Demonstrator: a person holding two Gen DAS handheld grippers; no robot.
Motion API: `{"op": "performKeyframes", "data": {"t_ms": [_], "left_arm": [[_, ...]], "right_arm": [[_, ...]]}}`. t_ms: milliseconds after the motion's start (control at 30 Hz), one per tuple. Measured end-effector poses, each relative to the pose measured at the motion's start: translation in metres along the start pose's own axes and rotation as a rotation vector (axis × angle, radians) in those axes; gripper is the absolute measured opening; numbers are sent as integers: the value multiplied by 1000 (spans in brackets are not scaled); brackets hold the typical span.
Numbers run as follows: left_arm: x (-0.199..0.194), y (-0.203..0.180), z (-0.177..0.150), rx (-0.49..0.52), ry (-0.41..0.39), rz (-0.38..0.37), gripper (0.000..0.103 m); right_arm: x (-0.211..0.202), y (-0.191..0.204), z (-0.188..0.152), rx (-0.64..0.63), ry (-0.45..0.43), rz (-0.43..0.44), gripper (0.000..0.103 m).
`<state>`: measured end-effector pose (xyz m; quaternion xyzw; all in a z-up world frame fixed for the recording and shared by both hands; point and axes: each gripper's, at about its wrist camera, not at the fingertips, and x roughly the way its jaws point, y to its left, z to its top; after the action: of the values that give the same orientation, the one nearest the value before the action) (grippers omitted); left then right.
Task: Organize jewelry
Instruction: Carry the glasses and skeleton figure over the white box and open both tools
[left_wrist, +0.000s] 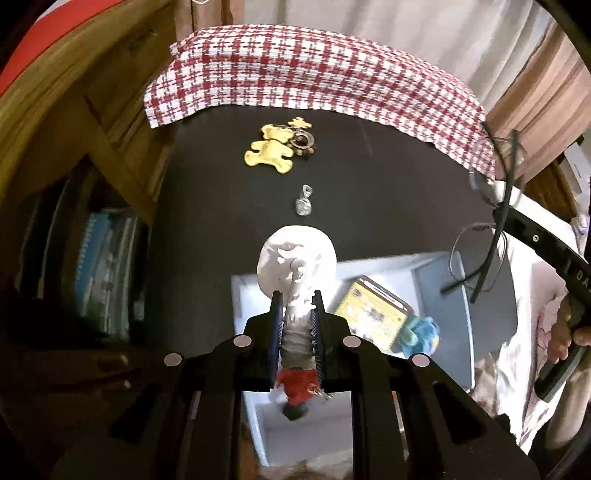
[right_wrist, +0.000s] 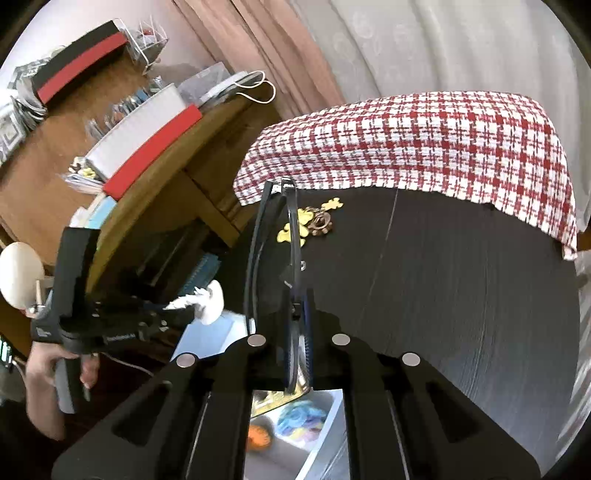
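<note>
Your left gripper (left_wrist: 298, 299) is pinching a small figure keychain (left_wrist: 297, 280): a big round white head sticks out past the fingertips, a grey body sits between the ribbed pads, and a red lower part with a bit of metal ring hangs back toward the camera. It is held above the edge where the dark table (left_wrist: 388, 192) meets a pale blue organizer box (left_wrist: 436, 280) (the box already holds a yellow patterned card and a blue fuzzy charm). Further out on the table lie a yellow bear charm (left_wrist: 269, 148) with a brown ring piece touching it, and a small silver pendant (left_wrist: 303, 202) on its own, between the bear and the figure's head. A red-and-white checked cloth (left_wrist: 314, 74) covers the far end of the table.

Your right gripper (right_wrist: 297, 295) has its jaws pressed together on a pair of thin dark-framed glasses (right_wrist: 293, 236), gripped at the frame so that they stand edge-on and rise straight up from the fingertips; in the left wrist view their lenses and arms dangle at the right, over the table's edge.

The left gripper points steeply down at the table. The right one tilts down more gently, toward the cloth, and your hand (right_wrist: 48, 373) wraps the left gripper's handle at that view's left edge.
</note>
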<state>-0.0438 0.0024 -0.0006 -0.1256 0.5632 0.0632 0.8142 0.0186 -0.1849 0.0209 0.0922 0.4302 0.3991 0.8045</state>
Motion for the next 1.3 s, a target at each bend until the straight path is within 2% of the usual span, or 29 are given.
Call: {"op": "performKeyframes", "data": {"t_ms": [133, 300, 367, 500, 567, 733, 900, 933, 1067, 1100, 1133, 1167, 1200, 1233, 1300], "left_arm": [[3, -15, -18, 26, 11, -32, 16], [31, -27, -39, 35, 99, -78, 16], [45, -29, -46, 30, 127, -93, 16], [52, -28, -47, 20, 112, -108, 16], [51, -30, -46, 29, 92, -90, 16], [52, -38, -45, 62, 69, -55, 17], [50, -39, -47, 58, 42, -39, 17], [50, -39, -48, 57, 39, -42, 17], [51, -37, -49, 39, 38, -68, 20], [49, -35, -49, 31, 33, -81, 27], [47, -35, -49, 27, 29, -92, 42], [45, -35, -49, 27, 21, -98, 47], [41, -37, -48, 35, 8, -97, 62], [39, -39, -48, 45, 0, -93, 70], [36, -45, -49, 66, -8, -116, 70]], "right_arm": [[1, 4, -17, 24, 48, 61, 7], [19, -2, -47, 113, 154, 152, 7], [28, -3, -60, 110, 186, 138, 7], [45, -4, -74, 108, 227, 84, 7], [48, -5, -77, 118, 216, 91, 7], [49, 4, -75, 37, 202, -16, 7], [50, 4, -76, 22, 201, -46, 9], [48, 3, -76, 33, 199, -42, 11], [37, -7, -70, 128, 161, 33, 32], [34, -6, -68, 135, 148, 33, 39], [30, -6, -64, 135, 136, 26, 41], [26, -6, -61, 132, 124, 17, 44], [20, -7, -57, 129, 107, 12, 45], [16, -9, -54, 132, 95, 12, 45], [9, -13, -47, 150, 72, 9, 46]]}}
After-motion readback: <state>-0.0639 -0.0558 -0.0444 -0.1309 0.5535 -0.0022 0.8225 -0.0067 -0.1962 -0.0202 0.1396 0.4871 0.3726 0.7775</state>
